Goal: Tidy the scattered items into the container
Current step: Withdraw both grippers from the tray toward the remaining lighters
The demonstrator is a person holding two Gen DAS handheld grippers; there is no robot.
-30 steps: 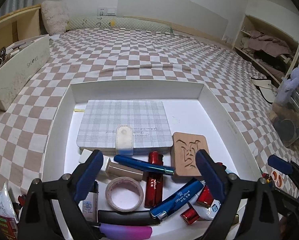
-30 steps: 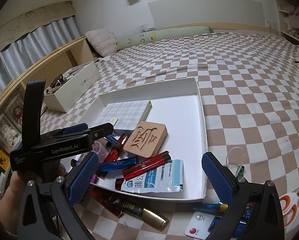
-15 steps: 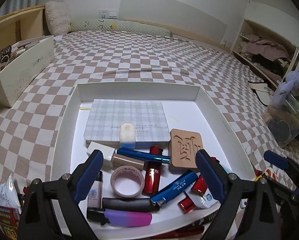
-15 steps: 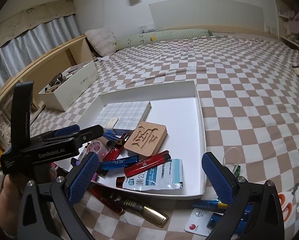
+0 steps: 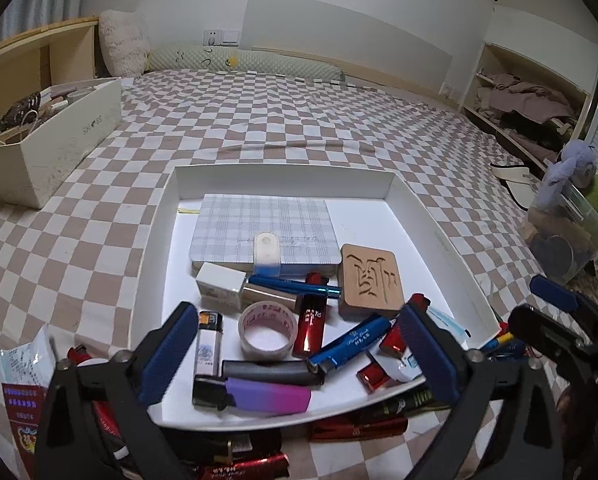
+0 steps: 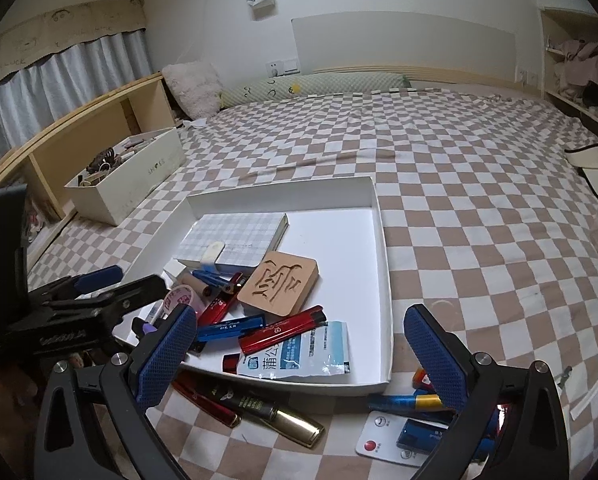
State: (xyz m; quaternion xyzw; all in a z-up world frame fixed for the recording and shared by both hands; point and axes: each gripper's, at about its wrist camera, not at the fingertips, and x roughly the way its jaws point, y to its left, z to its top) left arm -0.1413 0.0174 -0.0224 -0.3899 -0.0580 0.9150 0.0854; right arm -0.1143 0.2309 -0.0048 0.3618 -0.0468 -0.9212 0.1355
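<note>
i read everything off the shallow white cardboard tray (image 6: 383, 240), which sits on the brown-and-white checked bed cover (image 6: 479, 200). it is light and its thin walls would flex, so i leave it be.

inside it, toward its far left corner, lies the grey plaid notebook (image 5: 263, 232), stiff and flat. beside that, nearer me, is the carved wooden square block (image 6: 279, 282), rigid and the heaviest piece in there. the white-and-blue foil sachet (image 6: 311, 352) lies against the tray's near wall, limp and slick. the roll of clear tape (image 5: 268, 330) sits near the tray's near left.

what is left to tidy lies outside the near wall. the black-and-gold cylindrical tube (image 6: 267, 410) lies just in front of the wall: i judge it hard, smooth and apt to roll, so i would pinch it across its middle, pads square to its long axis. the white flat remote with a red button (image 6: 383, 436) lies off the tray's near right corner, thin and light; i would take it by its long edges. the blue-and-yellow pen (image 6: 407, 402) next to it is slim and slippery.

my left claw (image 5: 299, 356) hovers over the tray's near edge, its jaws opening with nothing between them. my right claw (image 6: 299, 352) is spread wide and empty, above the near wall.
</note>
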